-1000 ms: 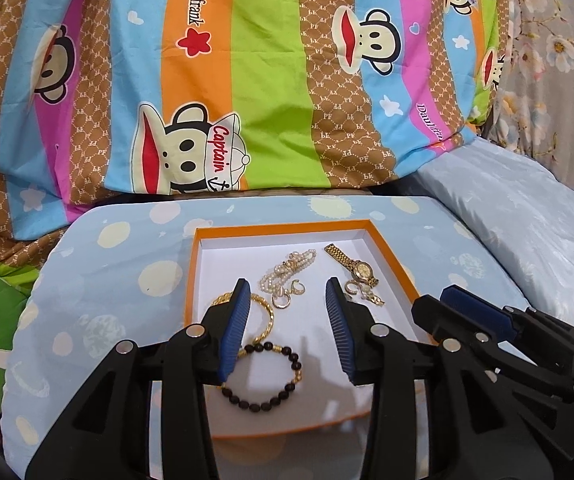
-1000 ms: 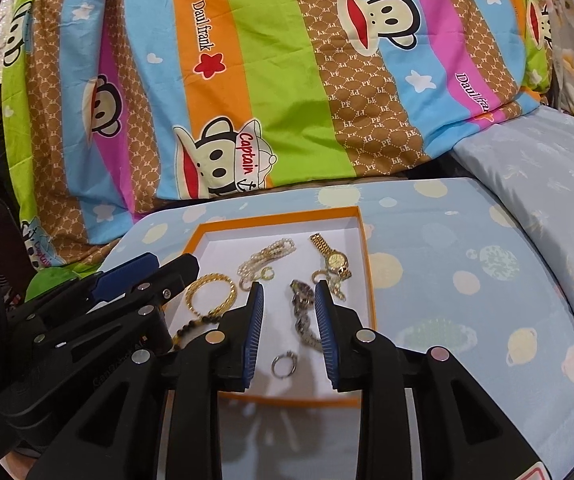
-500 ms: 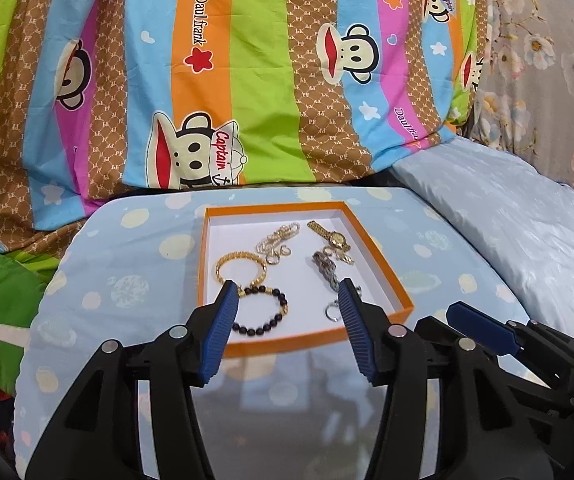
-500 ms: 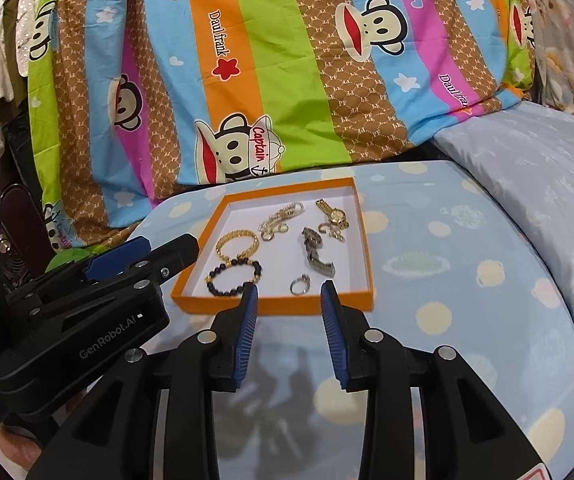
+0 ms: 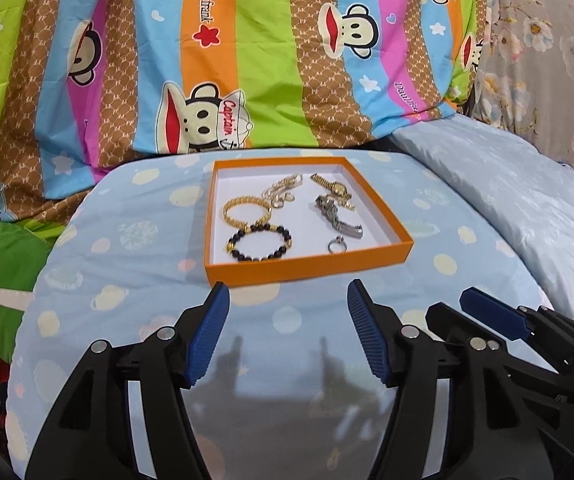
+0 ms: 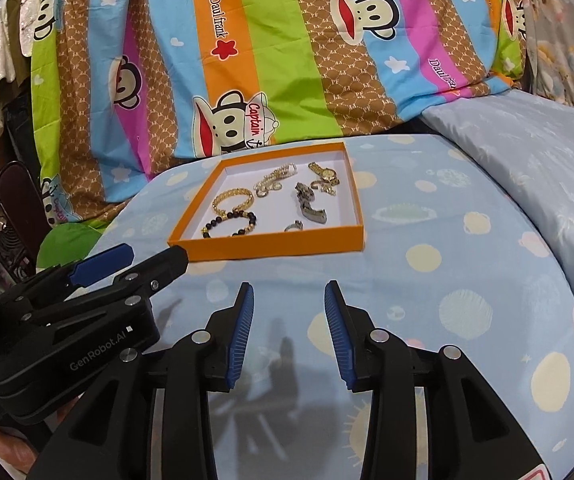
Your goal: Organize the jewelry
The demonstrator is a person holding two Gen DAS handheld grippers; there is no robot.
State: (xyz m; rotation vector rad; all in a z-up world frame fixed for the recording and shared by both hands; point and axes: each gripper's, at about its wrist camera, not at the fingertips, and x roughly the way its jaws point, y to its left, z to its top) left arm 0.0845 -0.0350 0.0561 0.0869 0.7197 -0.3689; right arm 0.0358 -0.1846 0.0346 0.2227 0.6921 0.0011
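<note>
An orange tray point(image 5: 307, 266) with a white floor sits on a light-blue dotted surface; it also shows in the right wrist view point(image 6: 271, 247). In it lie a black bead bracelet point(image 5: 258, 244), a gold chain bracelet point(image 5: 245, 210), a pale bead chain point(image 5: 283, 190), a gold watch point(image 5: 333, 189), a grey metal watch band point(image 5: 337, 220) and a small ring point(image 5: 335, 245). My left gripper point(image 5: 287, 334) is open and empty, held well in front of the tray. My right gripper point(image 6: 288, 330) is open and empty, beside the left one.
A striped monkey-print quilt point(image 5: 247, 60) rises behind the tray. A pale blue pillow point(image 5: 507, 200) lies to the right. A green cloth point(image 5: 3, 264) lies at the left. The left gripper's body point(image 6: 87, 312) shows at the left in the right wrist view.
Both grippers have drawn back from over the tray toward me and now hover before its near wall. The left jaws have opened wider. The jewelry has not moved.
</note>
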